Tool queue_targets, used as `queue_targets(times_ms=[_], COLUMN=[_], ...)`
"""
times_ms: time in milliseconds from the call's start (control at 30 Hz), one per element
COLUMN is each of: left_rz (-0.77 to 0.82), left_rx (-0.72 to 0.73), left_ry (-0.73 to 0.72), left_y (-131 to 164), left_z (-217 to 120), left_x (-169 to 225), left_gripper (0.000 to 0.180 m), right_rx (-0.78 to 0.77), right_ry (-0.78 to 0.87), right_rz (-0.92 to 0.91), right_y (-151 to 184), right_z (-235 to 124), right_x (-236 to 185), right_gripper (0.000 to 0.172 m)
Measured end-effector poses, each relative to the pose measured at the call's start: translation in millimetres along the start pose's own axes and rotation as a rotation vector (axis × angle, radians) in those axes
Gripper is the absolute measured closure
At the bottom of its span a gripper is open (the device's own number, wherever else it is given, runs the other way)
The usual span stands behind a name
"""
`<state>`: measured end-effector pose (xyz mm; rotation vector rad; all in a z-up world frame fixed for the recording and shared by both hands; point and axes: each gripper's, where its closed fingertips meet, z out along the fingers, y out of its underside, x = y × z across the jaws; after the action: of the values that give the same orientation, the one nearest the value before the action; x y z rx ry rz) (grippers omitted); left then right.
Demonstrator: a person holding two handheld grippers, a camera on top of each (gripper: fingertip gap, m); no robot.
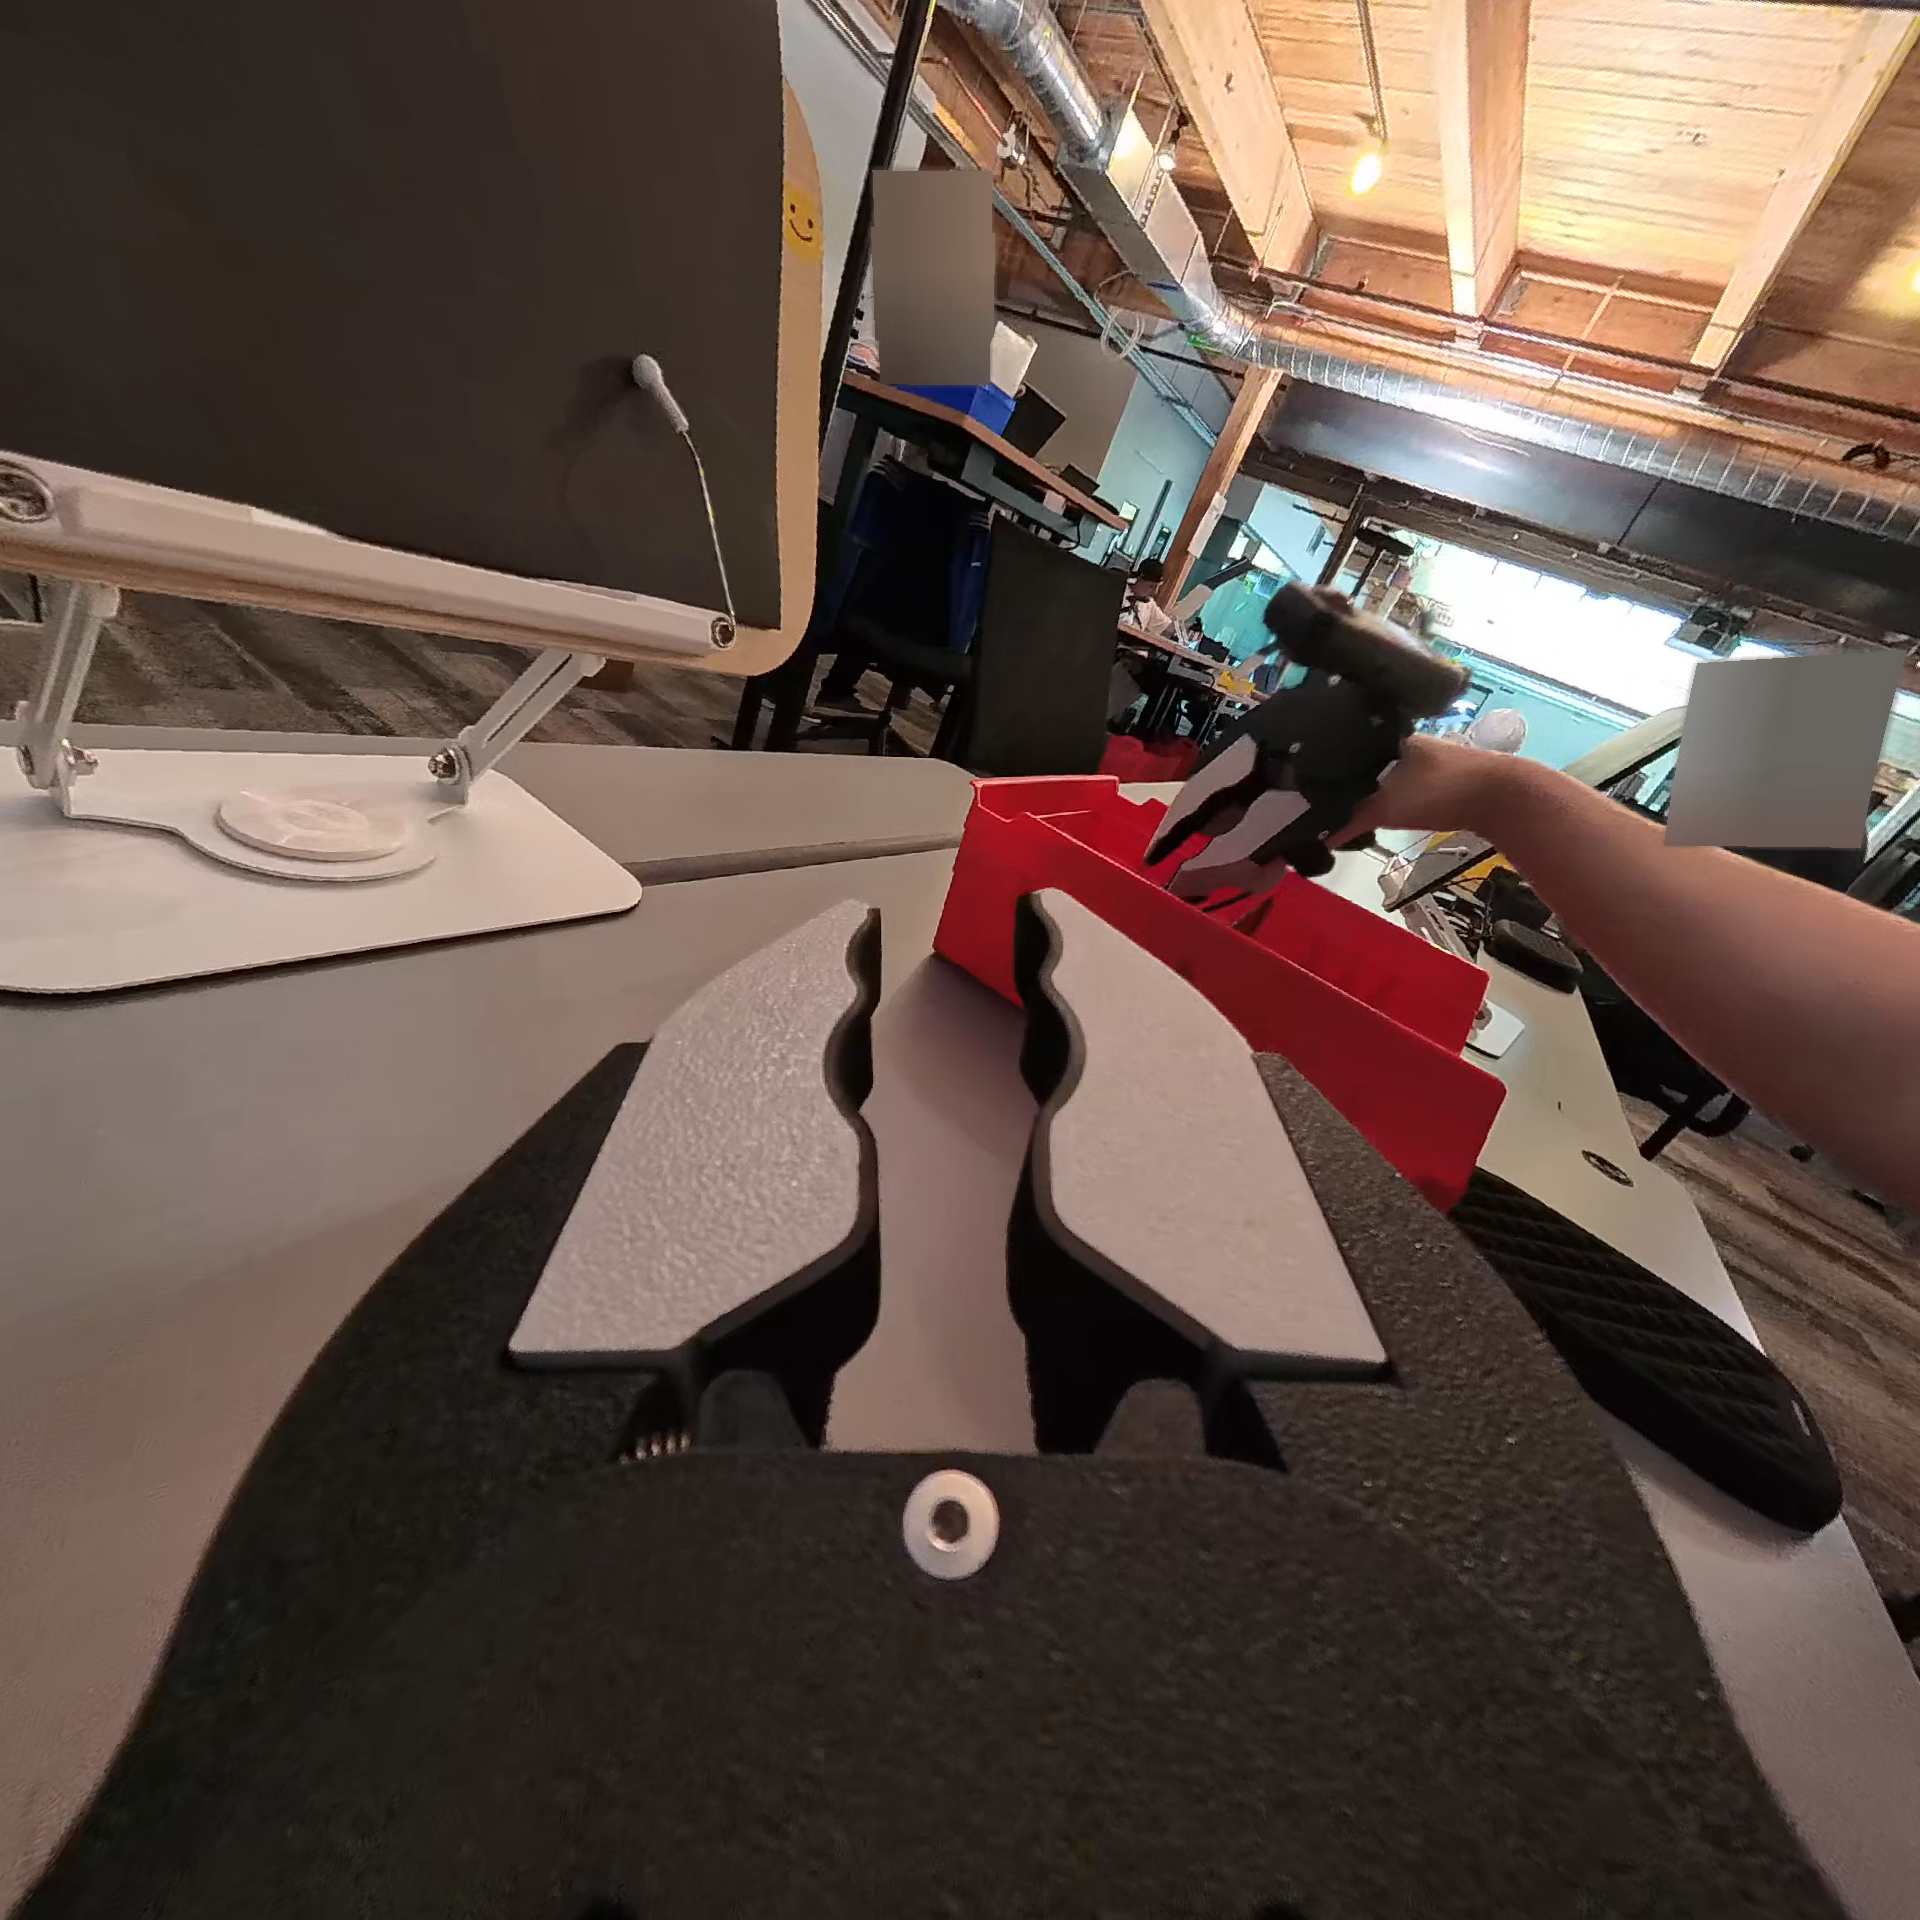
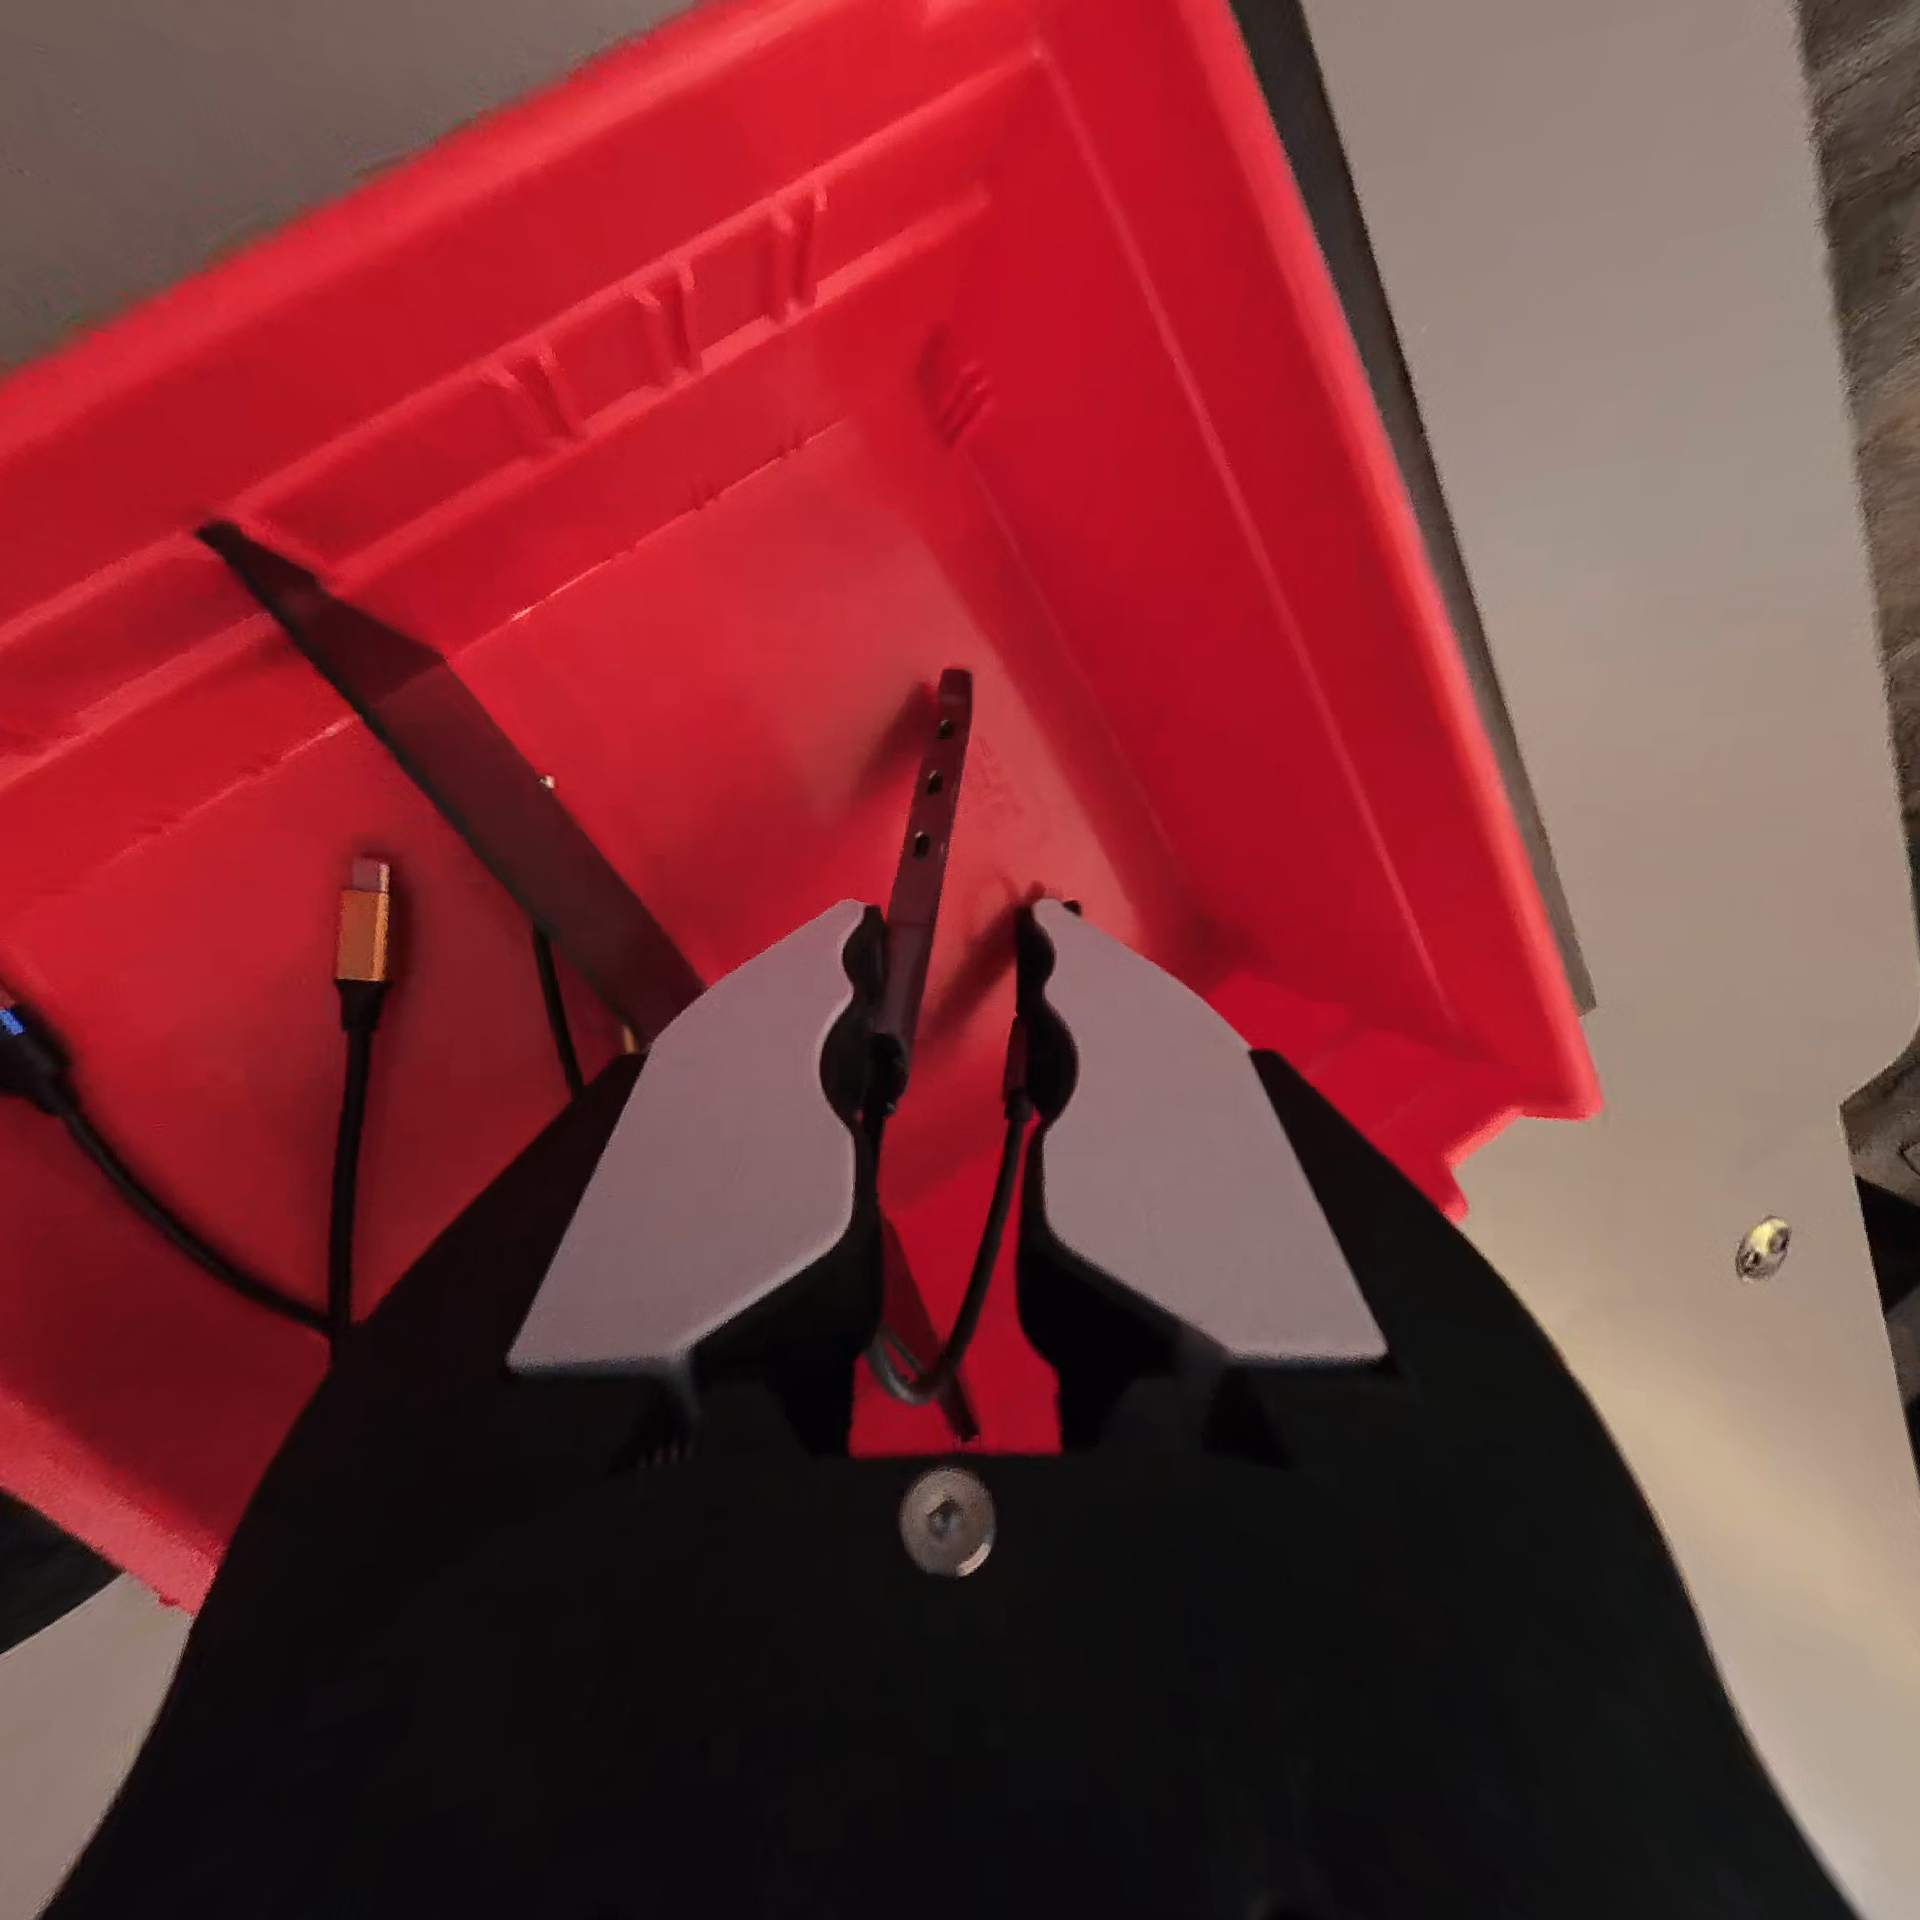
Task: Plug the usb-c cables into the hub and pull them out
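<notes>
My right gripper (image 2: 951, 920) hangs over the inside of a red bin (image 2: 727, 312) with its jaws apart. A slim dark hub (image 2: 935, 810) with a row of small ports lies between the pads, close against the left pad, with clear space to the right pad. Its thin black cable (image 2: 987, 1247) loops back under the fingers. An orange-tipped usb-c cable (image 2: 364, 925) lies at the bin's left. My left gripper (image 1: 951, 920) is open and empty above the grey table, just short of the red bin (image 1: 1195, 1008). In the left wrist view the right gripper (image 1: 1216, 862) dips into the bin.
A white laptop stand (image 1: 260, 862) holding a dark laptop stands at the left. A black textured pad (image 1: 1662, 1371) lies at the table's right edge. A long dark flat strip (image 2: 468, 769) and a blue-tipped cable (image 2: 21, 1029) also lie in the bin. Spacing between my two grippers at the tips: around 35 cm.
</notes>
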<state>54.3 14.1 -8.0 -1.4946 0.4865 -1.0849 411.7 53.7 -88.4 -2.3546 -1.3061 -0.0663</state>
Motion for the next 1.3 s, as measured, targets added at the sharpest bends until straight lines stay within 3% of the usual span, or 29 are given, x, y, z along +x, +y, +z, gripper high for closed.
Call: queue_targets(times_ms=[167,267,333,467,600,767,1067,1167,1300], left_rz=[0.04,0.064,0.086,0.125,0.153,0.156,0.228,0.265,0.365], left_rx=[-0.022,-0.03,-0.052,-0.113,-0.131,-0.145,0.08,-0.038,-0.207], left_ry=[-0.011,-0.018,-0.036,-0.09,-0.151,-0.203,-0.326,-0.411,-0.68], left_y=[0.9,1.6,6.6,17.9,17.5,2.6,-121.0,-139.0,-152.9], left_z=[2.4,4.7,7.2,10.3,8.9,-1.8,-100.2,-137.5,-212.2], left_x=[5.1,8.9,8.7,3.7,-3.1,-2.3,21.1,-1.7,-77.0], left_gripper=[0.157,0.157,0.157,0.157,0.157,0.157,0.157,0.155,0.153], right_rx=[0.223,0.385,0.362,0.173,0.038,-0.009,-0.073,-0.109,-0.101], right_ry=[0.031,0.192,0.327,0.403,0.287,0.081,-0.087,-0.135,-0.123], right_rz=[0.054,0.192,0.299,0.476,0.676,0.777,0.865,0.88,0.901], right_y=[-24.8,-35.7,-18.6,44.5,92.2,114.8,124.1,128.2,129.9], right_z=[-59.0,-109.1,-127.9,-116.0,-85.9,-56.2,-52.8,-50.9,-52.0], right_x=[-5.5,1.1,4.7,-4.8,-5.6,-27.7,-59.9,-69.2,-64.5], right_gripper=[0.143,0.138,0.131,0.124,0.119,0.123,0.143,0.144,0.143])
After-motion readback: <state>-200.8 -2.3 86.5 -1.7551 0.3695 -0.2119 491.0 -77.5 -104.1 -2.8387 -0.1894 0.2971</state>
